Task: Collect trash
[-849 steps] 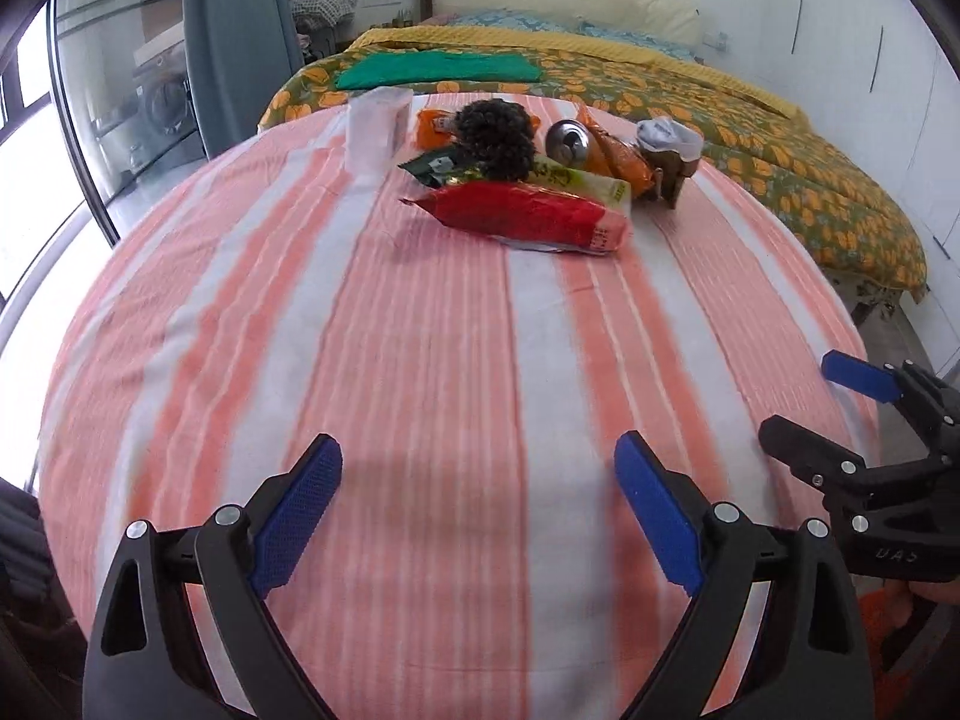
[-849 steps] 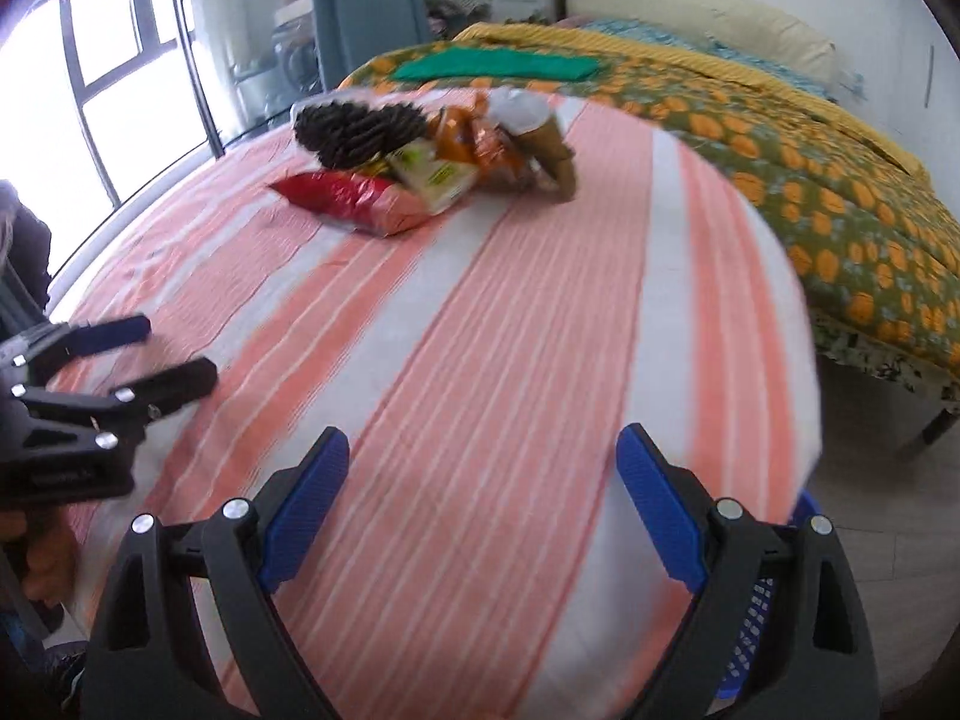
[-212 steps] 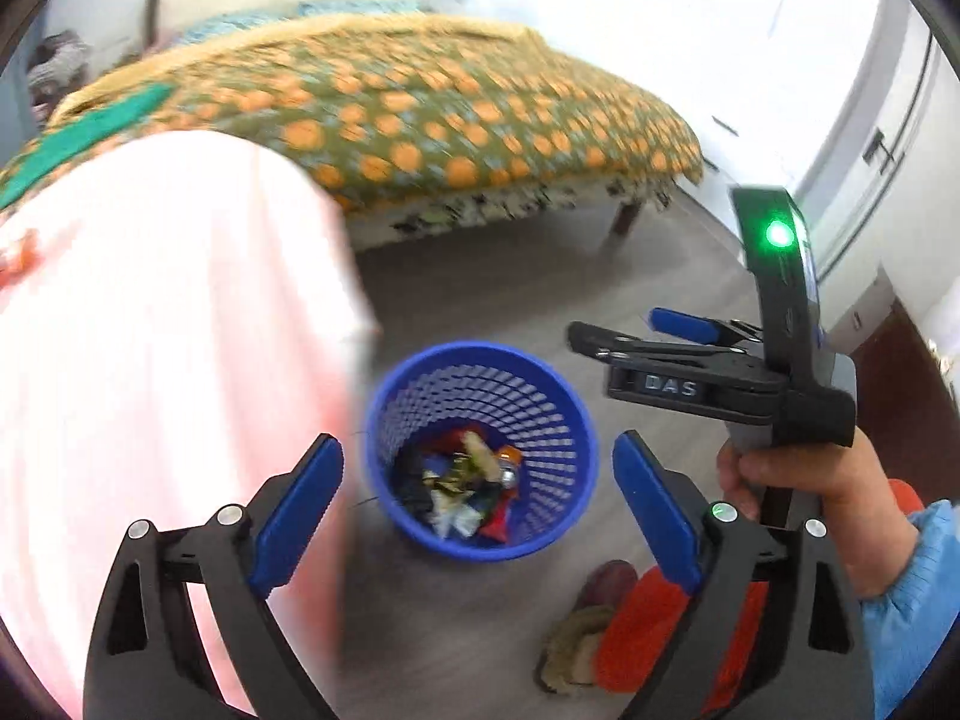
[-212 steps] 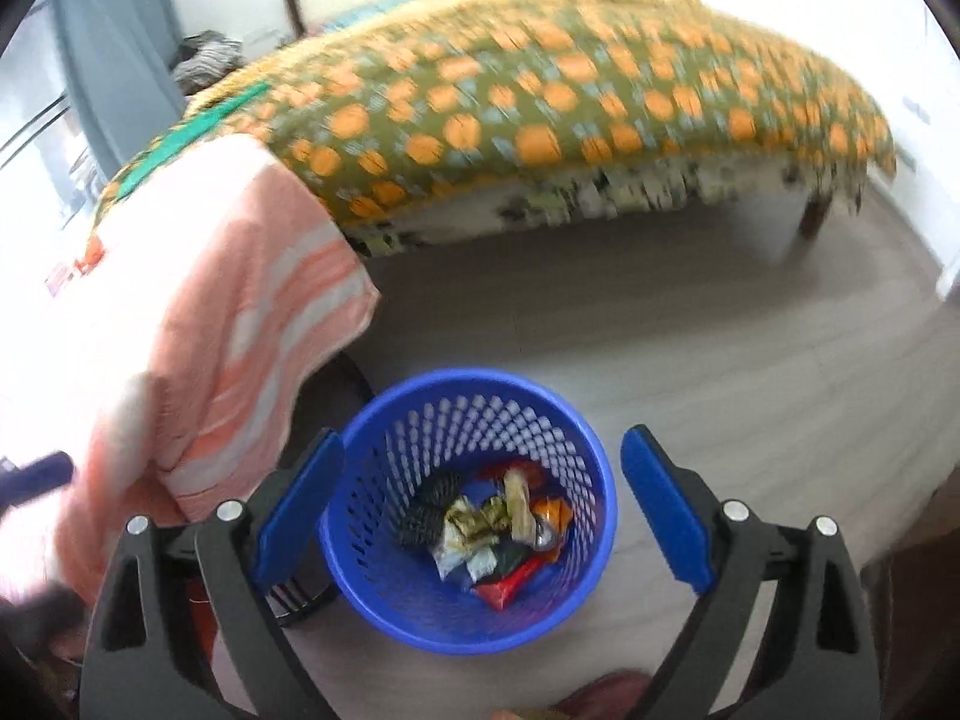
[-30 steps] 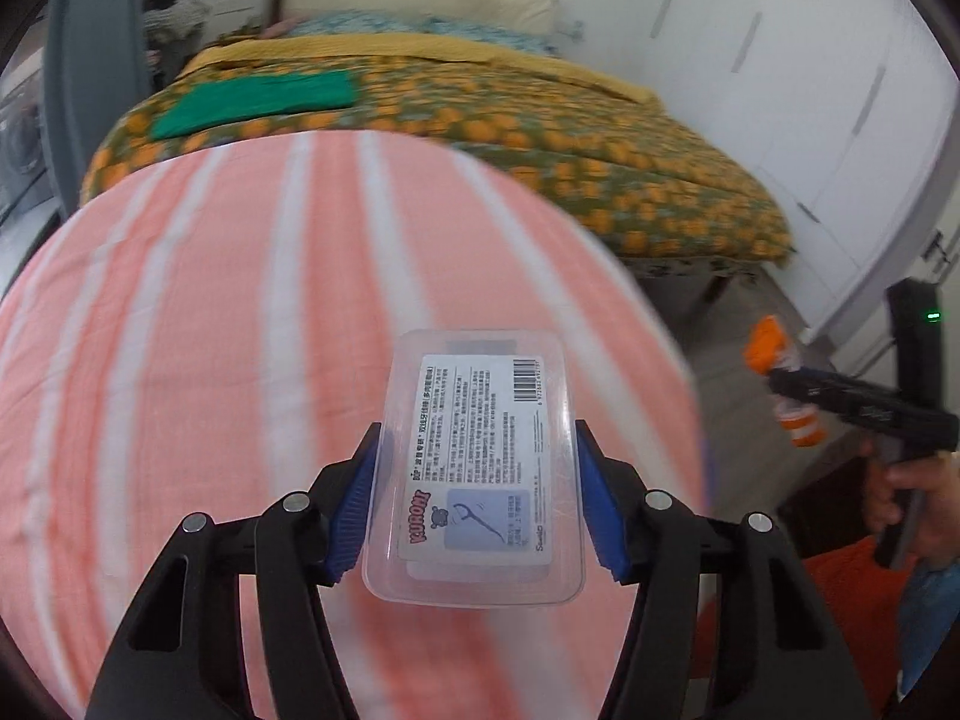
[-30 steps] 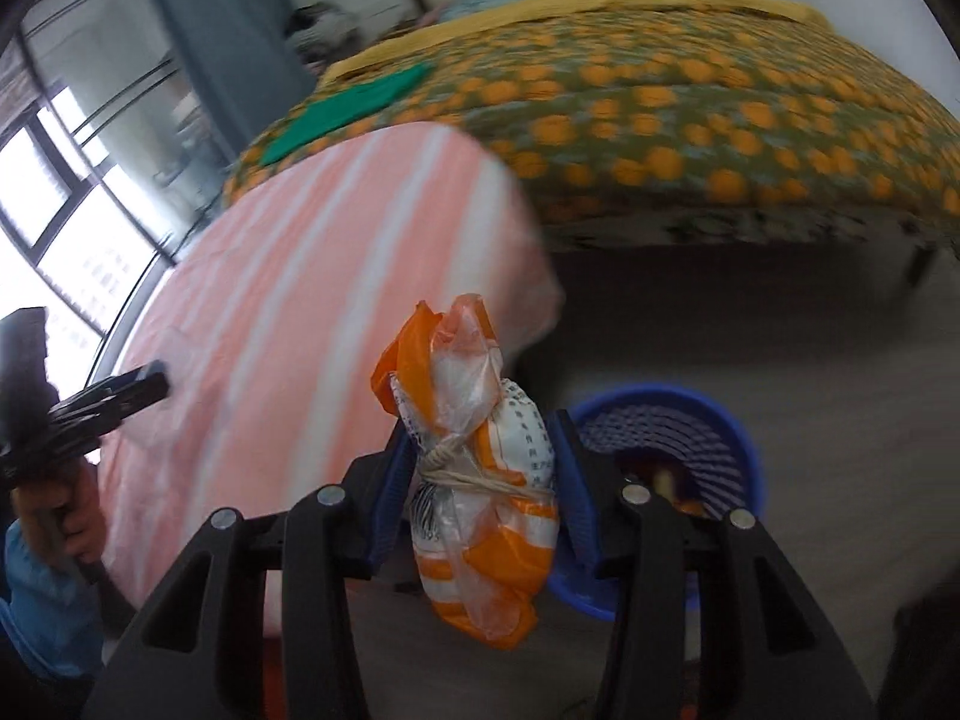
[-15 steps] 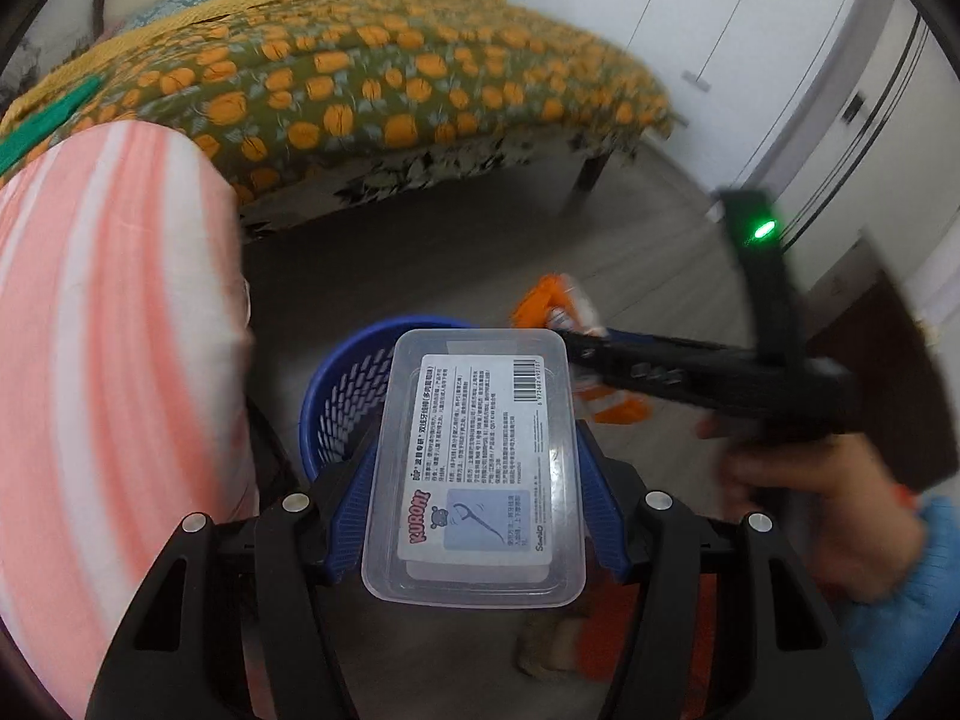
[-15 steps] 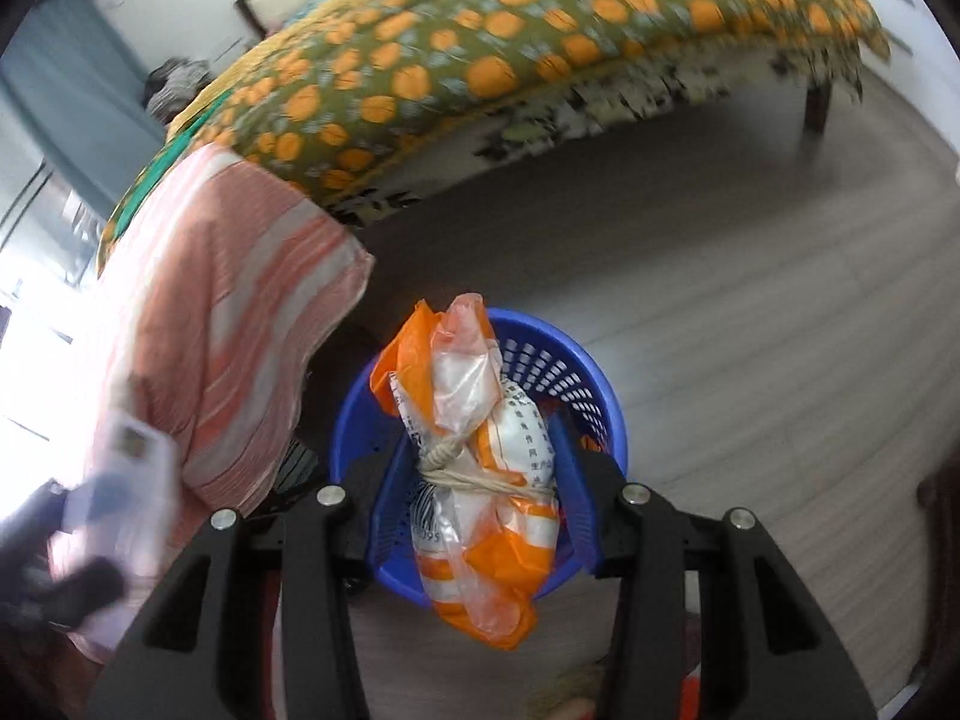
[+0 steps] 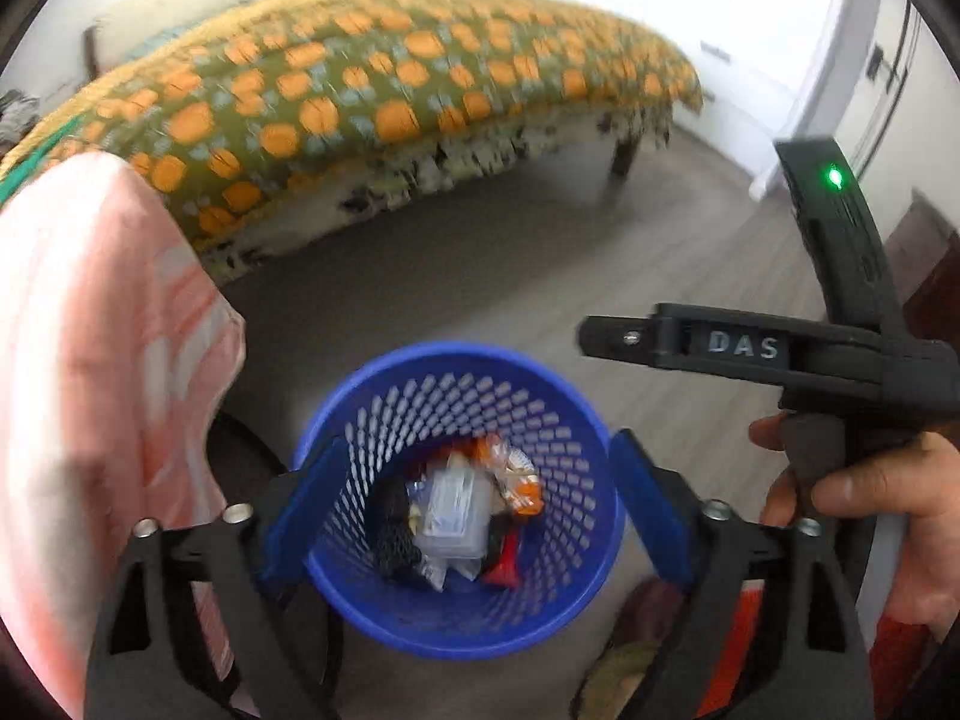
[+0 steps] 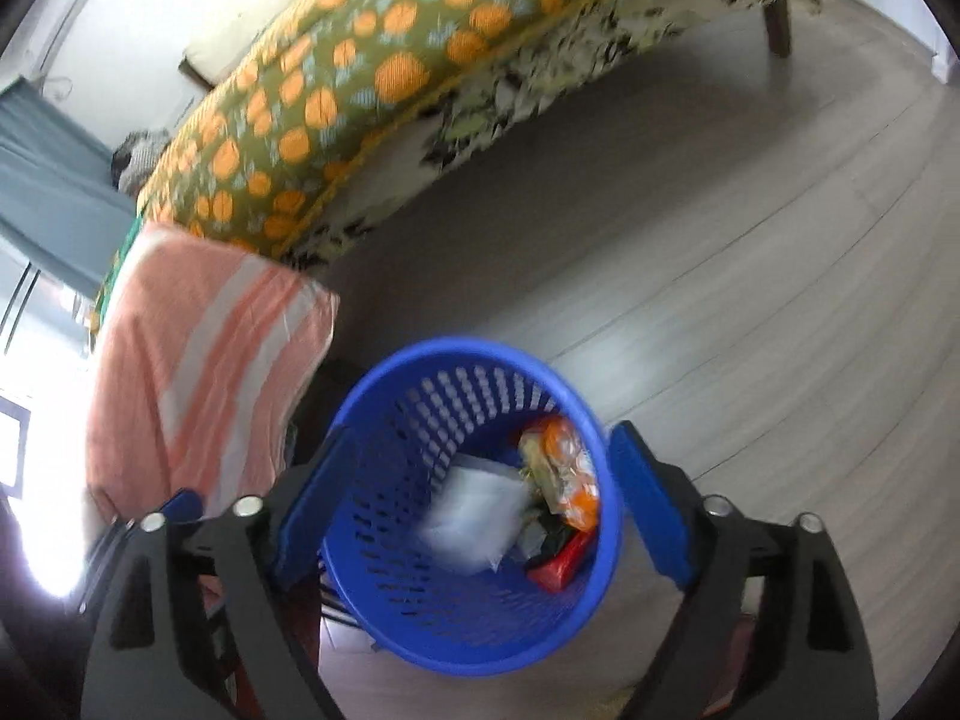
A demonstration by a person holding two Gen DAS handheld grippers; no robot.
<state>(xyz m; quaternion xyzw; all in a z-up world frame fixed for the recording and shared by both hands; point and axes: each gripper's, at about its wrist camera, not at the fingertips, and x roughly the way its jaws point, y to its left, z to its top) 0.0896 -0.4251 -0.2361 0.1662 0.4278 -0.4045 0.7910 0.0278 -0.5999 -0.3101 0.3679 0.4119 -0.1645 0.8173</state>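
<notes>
In the left wrist view, the left gripper (image 9: 468,504) is hovering over the blue mesh wastebasket (image 9: 360,588), jaws opening with nothing gripped. The clear plastic box (image 9: 451,507) is lying in the basket among the wrappers, long axis pointing away from the camera. Only this view is showing the right hand (image 9: 864,516) holding its tool. In the right wrist view, the right gripper (image 10: 474,504) is likewise opening, empty, above the basket, where the orange-and-white bag (image 10: 564,480) is lying beside the blurred box.
</notes>
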